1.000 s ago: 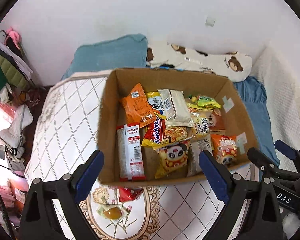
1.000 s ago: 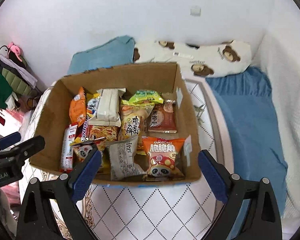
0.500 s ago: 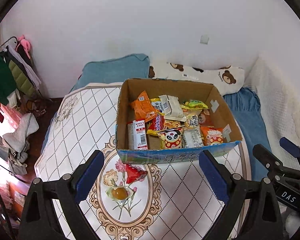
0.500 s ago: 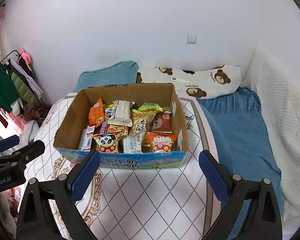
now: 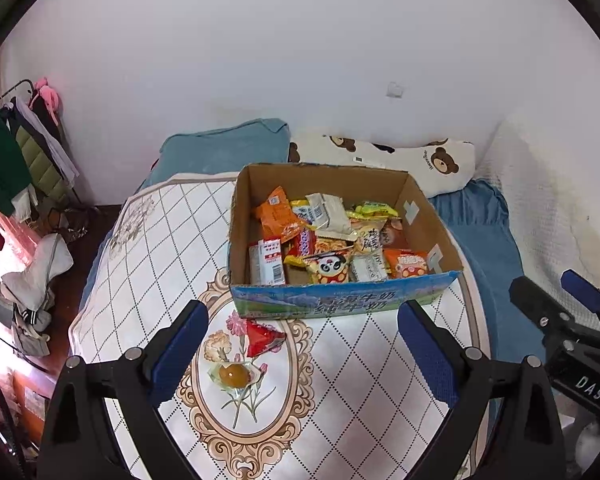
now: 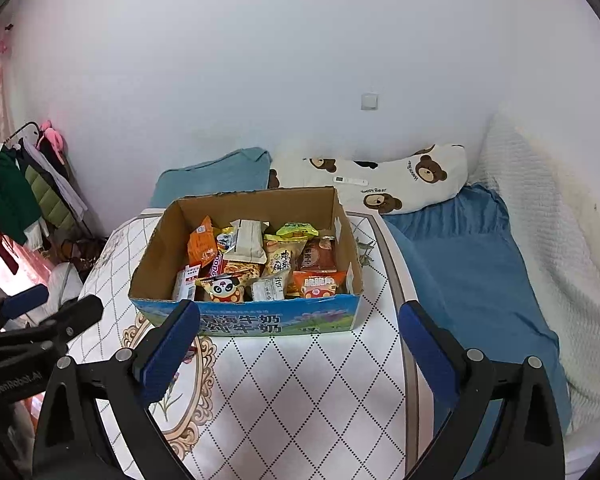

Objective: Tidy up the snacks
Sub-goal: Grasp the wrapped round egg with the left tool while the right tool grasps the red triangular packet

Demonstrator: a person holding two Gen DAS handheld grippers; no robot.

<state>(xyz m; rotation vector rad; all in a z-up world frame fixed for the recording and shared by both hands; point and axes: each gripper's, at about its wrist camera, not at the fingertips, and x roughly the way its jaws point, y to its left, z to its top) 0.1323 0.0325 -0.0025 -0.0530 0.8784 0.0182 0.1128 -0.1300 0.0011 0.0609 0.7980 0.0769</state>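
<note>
An open cardboard box [image 5: 340,304] with a blue printed front stands on the patterned bed cover; it also shows in the right wrist view [image 6: 244,322]. It holds several snack packets, among them an orange one [image 5: 276,216] and a panda one [image 5: 332,268]. A red packet [image 5: 262,338] and a clear-wrapped yellow snack [image 5: 230,374] lie on the cover in front of the box. My left gripper [image 5: 302,356] is open and empty, back from the box. My right gripper [image 6: 298,354] is open and empty, to its right.
A blue pillow [image 5: 224,152] and a bear-print pillow [image 5: 400,160] lie behind the box against the white wall. A blue sheet [image 6: 468,264] covers the right side. A clothes rack [image 5: 16,160] and piled clothes stand off the bed's left edge.
Both grippers have pulled back and up from the box, which now looks smaller and farther. Both stay open. The red packet and yellow snack have come fully into view.
</note>
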